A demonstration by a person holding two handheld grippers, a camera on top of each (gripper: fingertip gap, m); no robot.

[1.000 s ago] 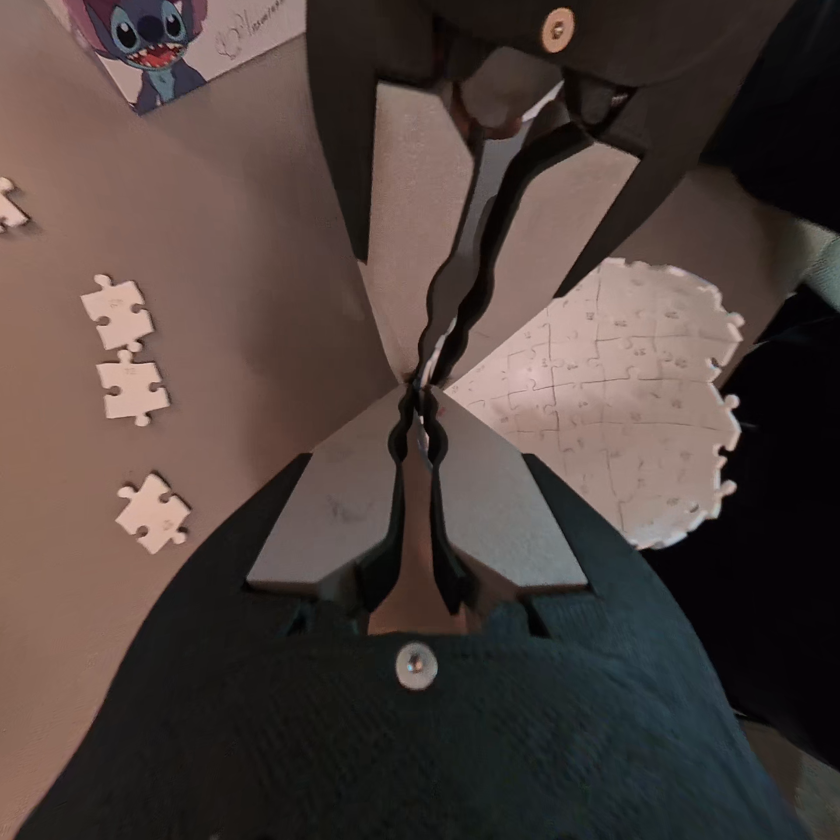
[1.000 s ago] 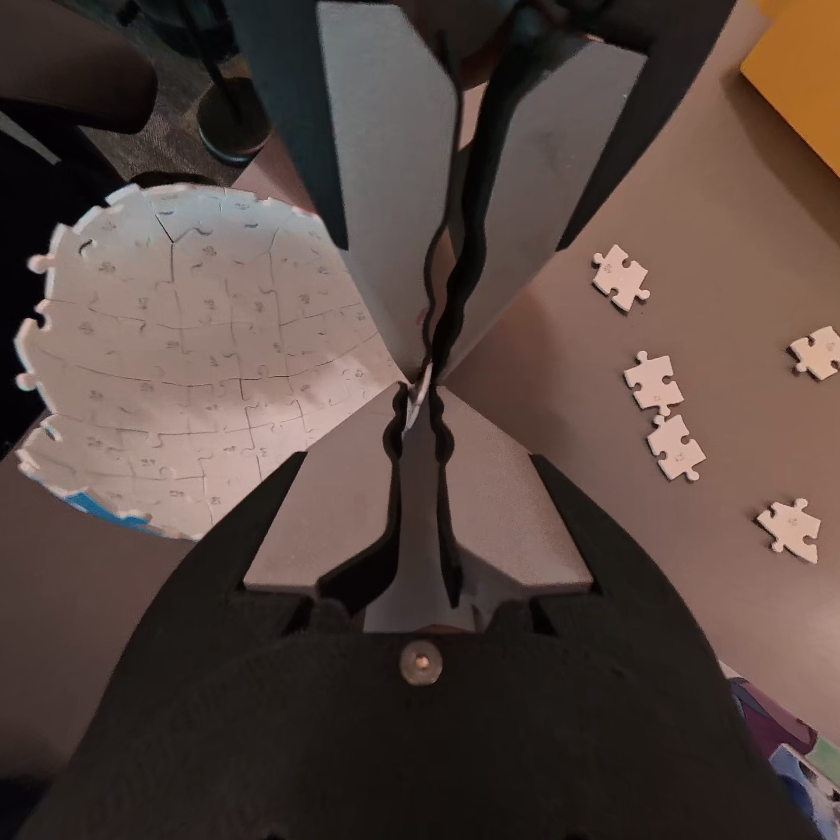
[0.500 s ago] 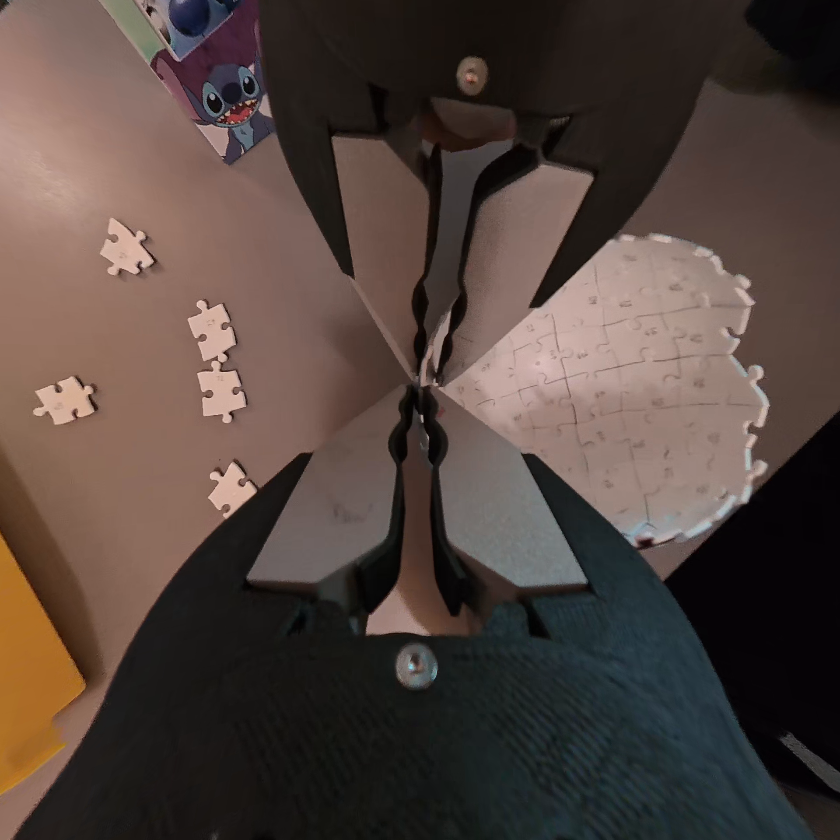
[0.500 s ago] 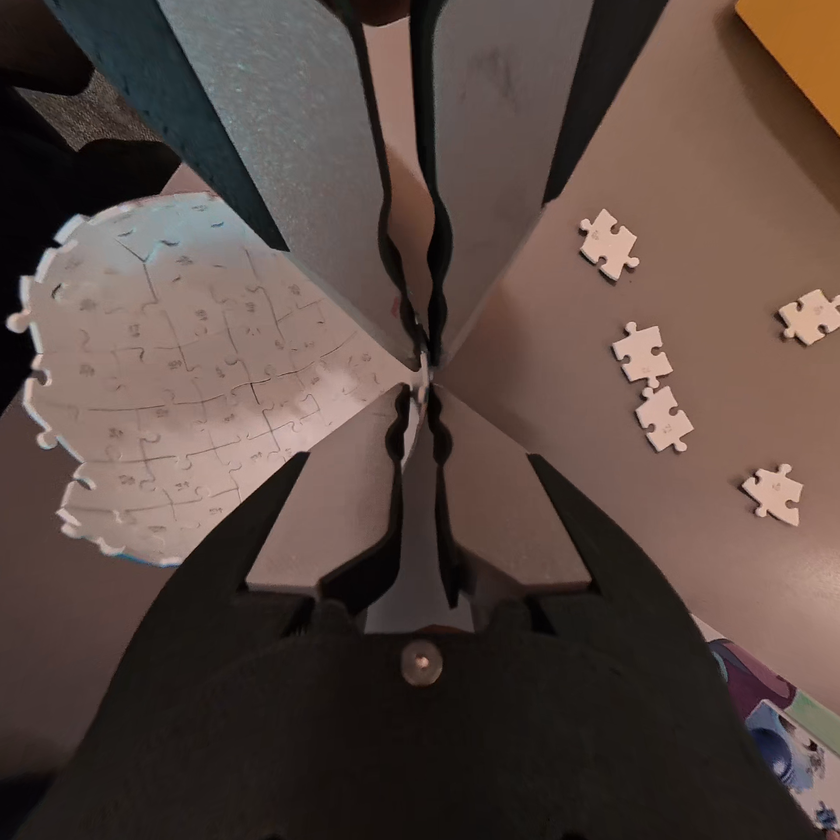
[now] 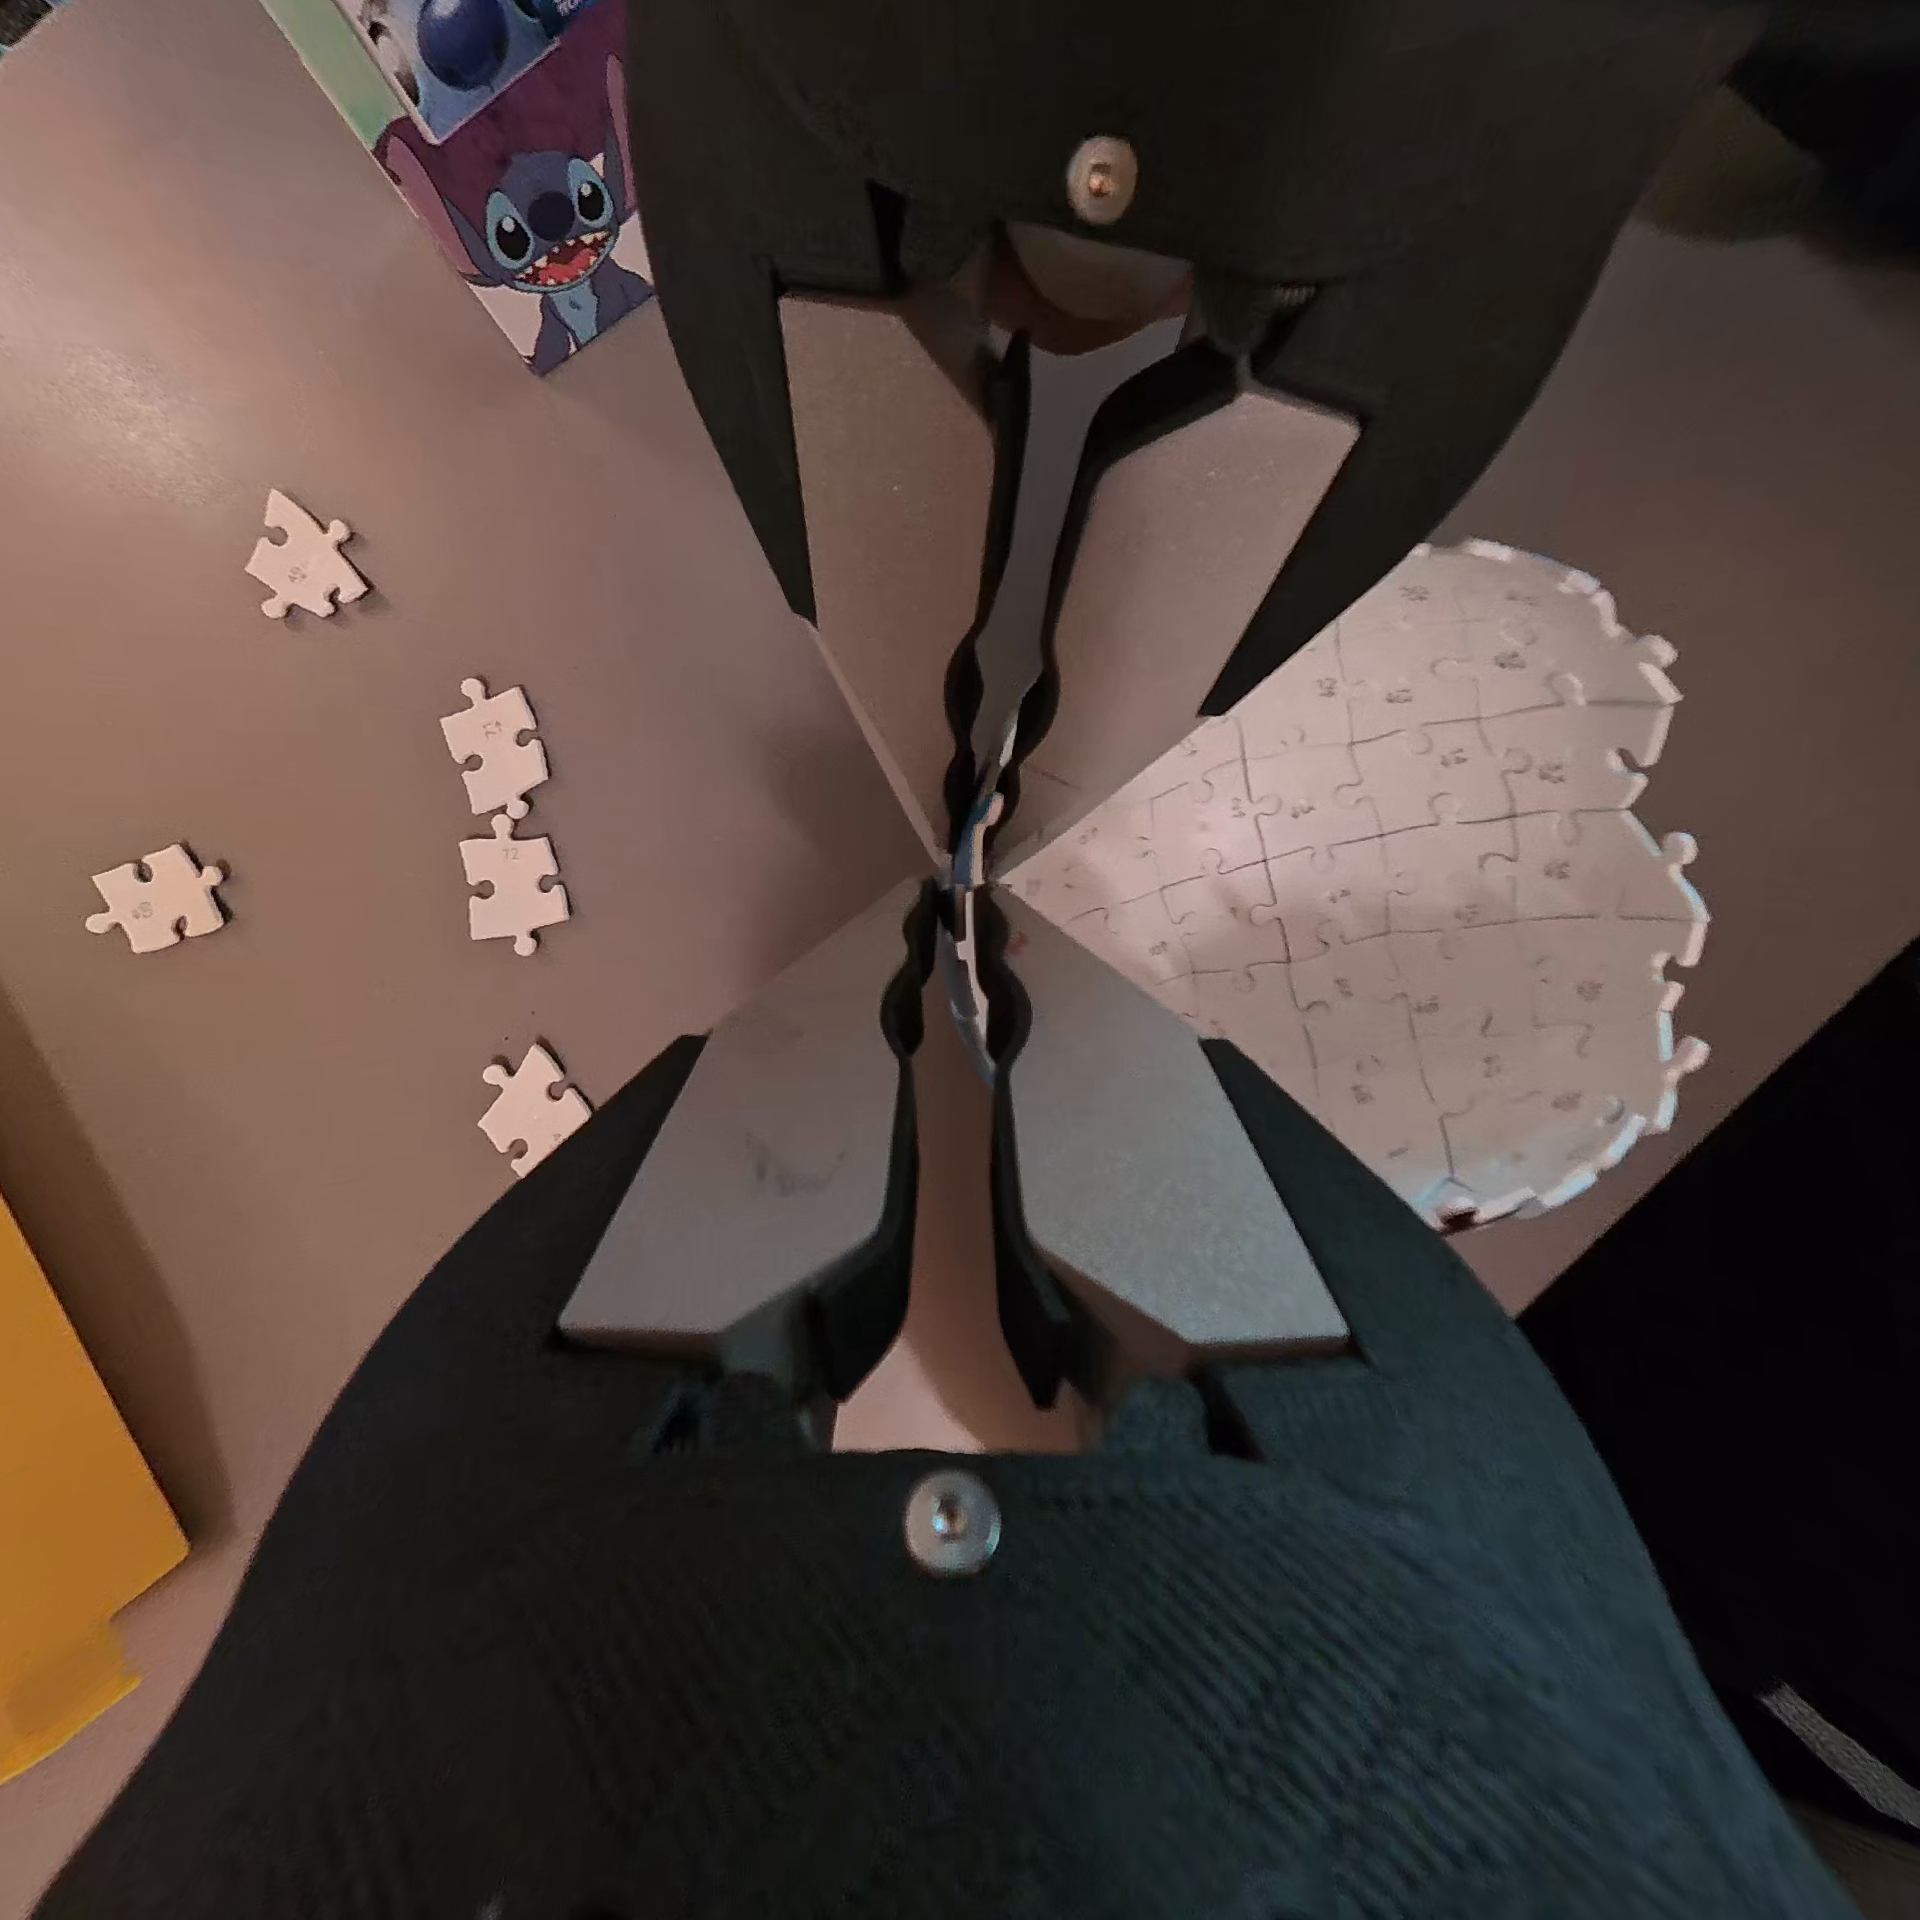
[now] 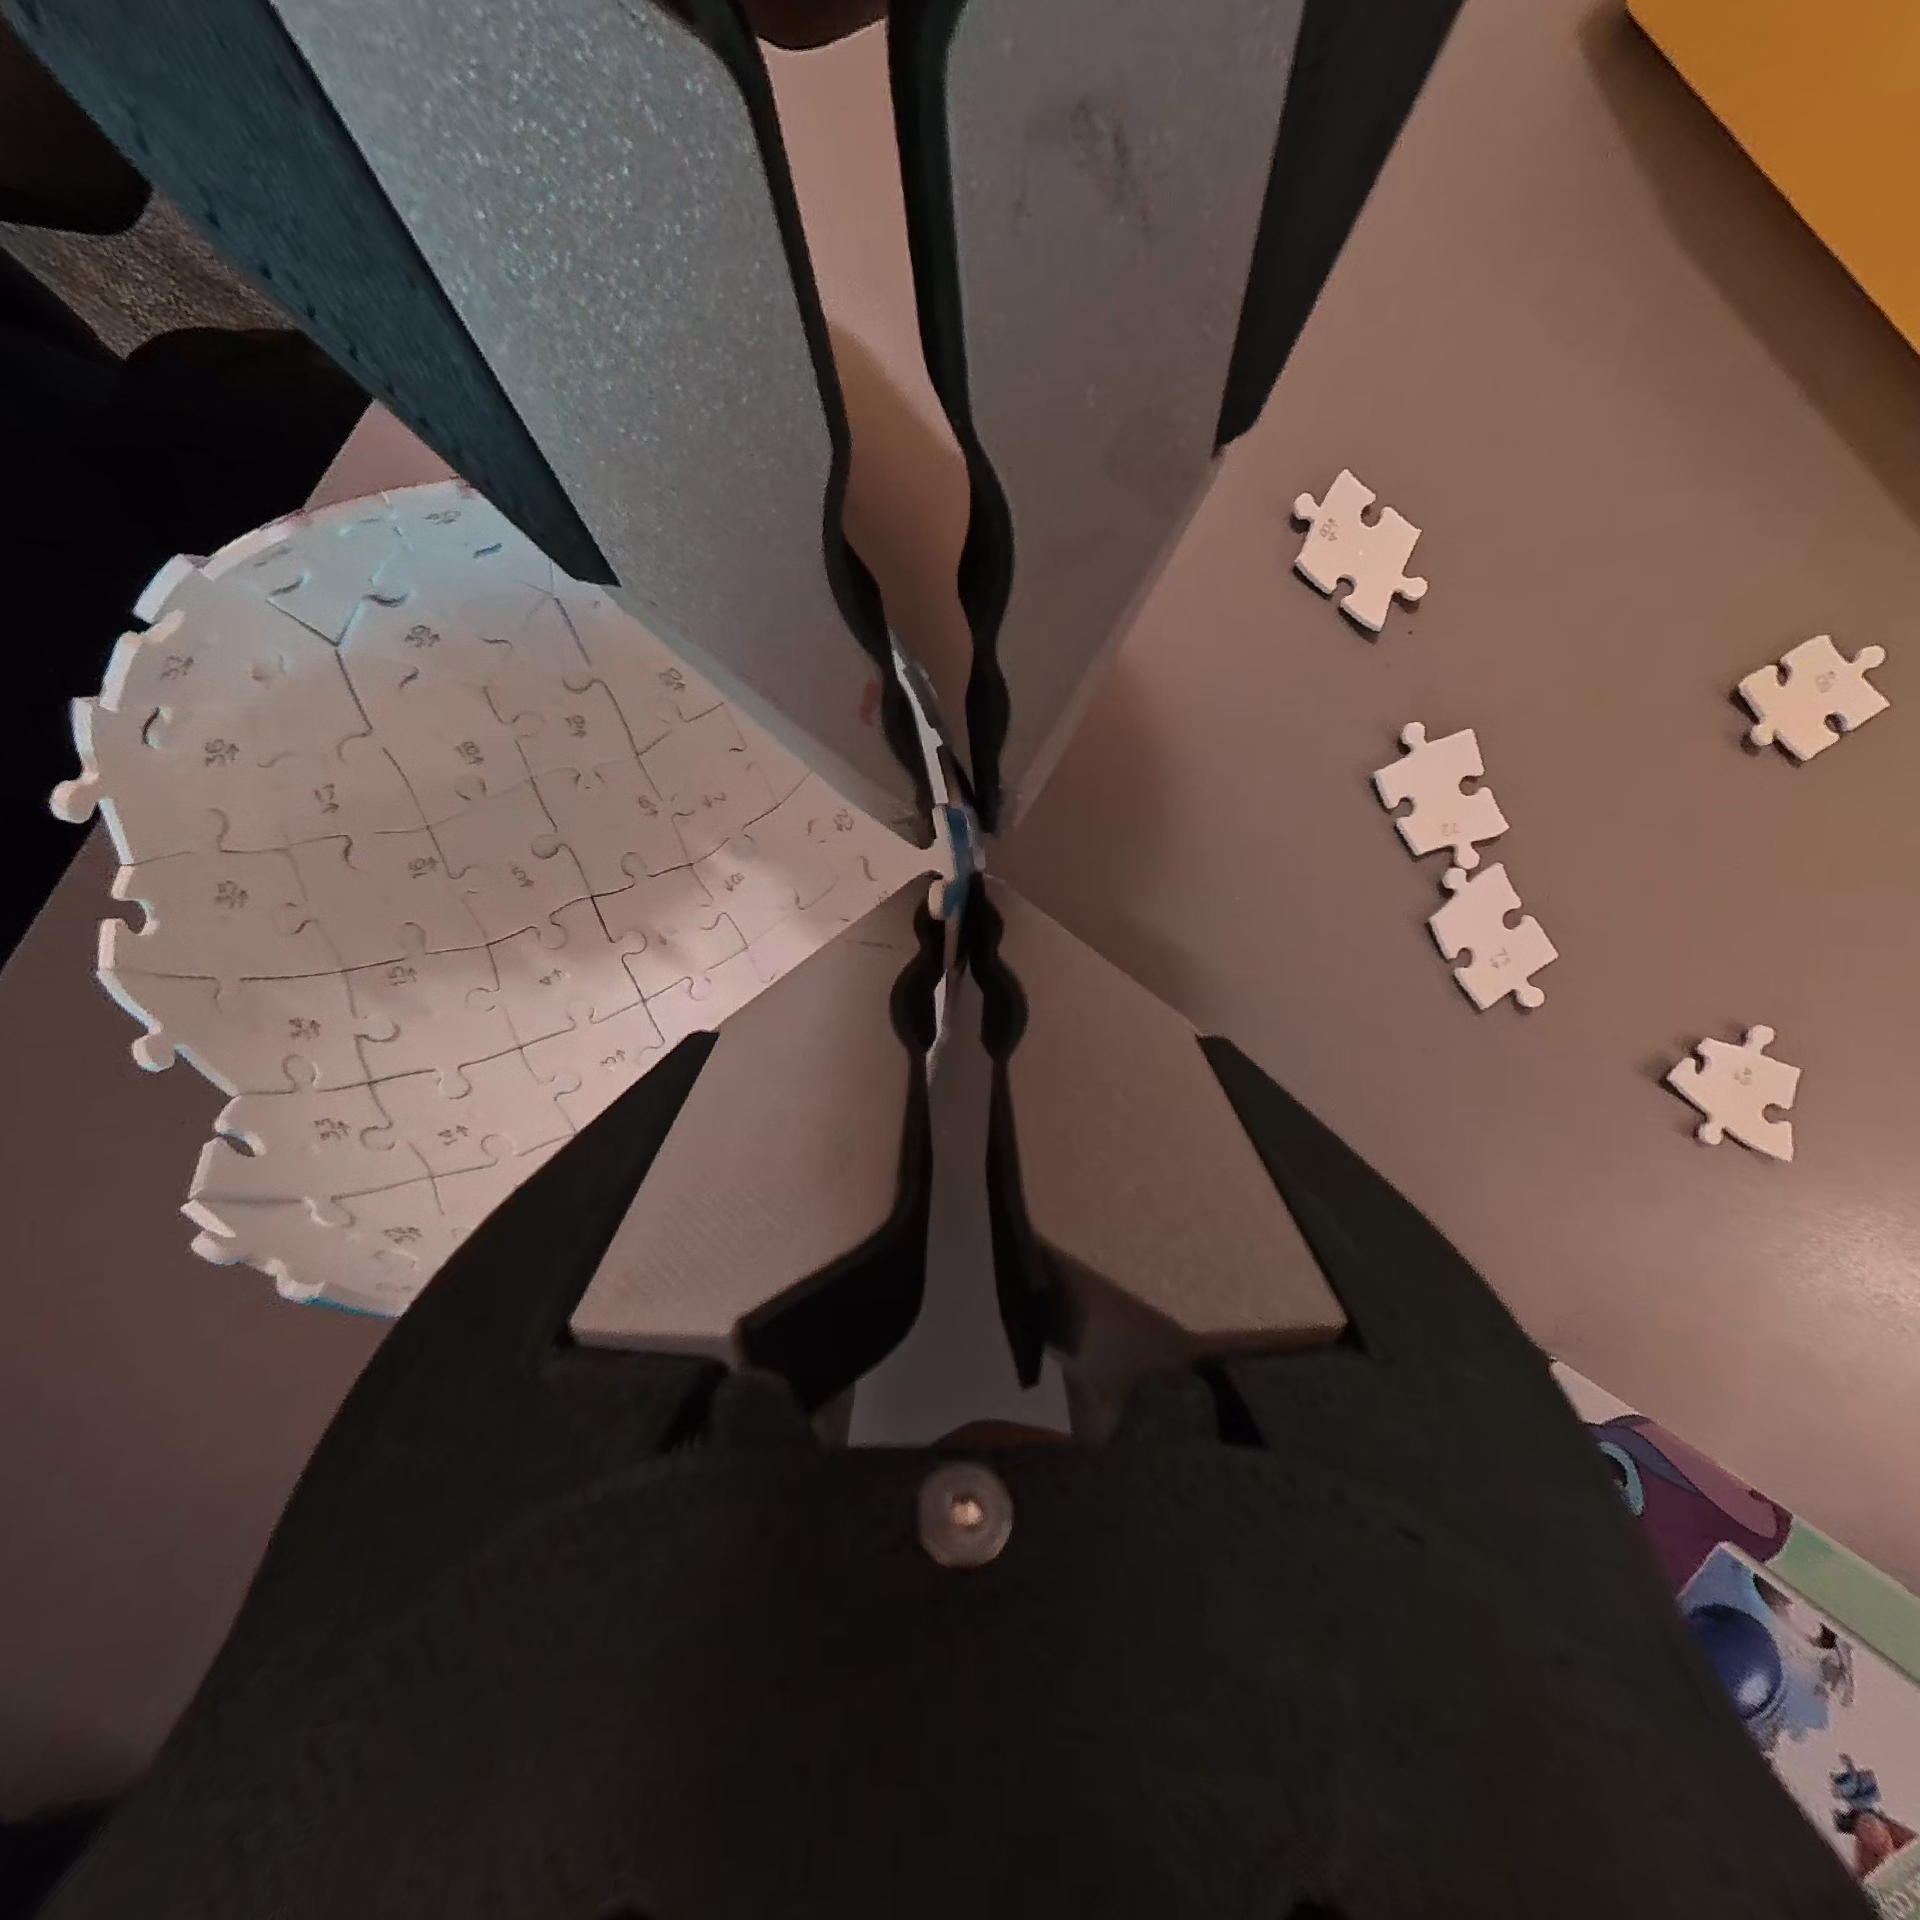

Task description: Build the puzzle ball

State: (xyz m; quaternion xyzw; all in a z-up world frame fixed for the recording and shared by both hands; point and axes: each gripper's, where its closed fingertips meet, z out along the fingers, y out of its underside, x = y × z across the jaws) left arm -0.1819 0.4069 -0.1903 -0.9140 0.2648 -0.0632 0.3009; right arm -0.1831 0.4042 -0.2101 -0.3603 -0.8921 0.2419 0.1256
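Observation:
The half-built puzzle ball (image 5: 1403, 883) is a white shell of joined pieces with its inside facing me; it also shows in the right wrist view (image 6: 416, 883). My left gripper (image 5: 961, 909) and right gripper (image 6: 961, 914) meet tip to tip over the table. Both are shut on the shell's thin rim (image 5: 968, 997), seen edge-on with a blue outer face (image 6: 951, 831). I cannot tell whether a separate piece is pinched there. Each view shows the other gripper coming in from the top.
Several loose white pieces (image 5: 494, 743) (image 6: 1439, 790) lie face down on the grey-brown table (image 5: 260, 364). A printed picture of a blue cartoon figure (image 5: 540, 229) (image 6: 1787, 1662) and a yellow object (image 5: 62, 1455) (image 6: 1818, 135) lie farther out. The table edge (image 5: 1714, 1143) runs just past the shell. My two grippers' fingertips are within a few centimetres of each other. Both grippers' tips are roughly 20 centimetres from the blue cartoon figure (image 6: 1787, 1662).
Both grippers have stayed shut and tip to tip on the rim. The pair and the shell have shifted and turned a little, bringing more loose pieces and the yellow object into the left wrist view.

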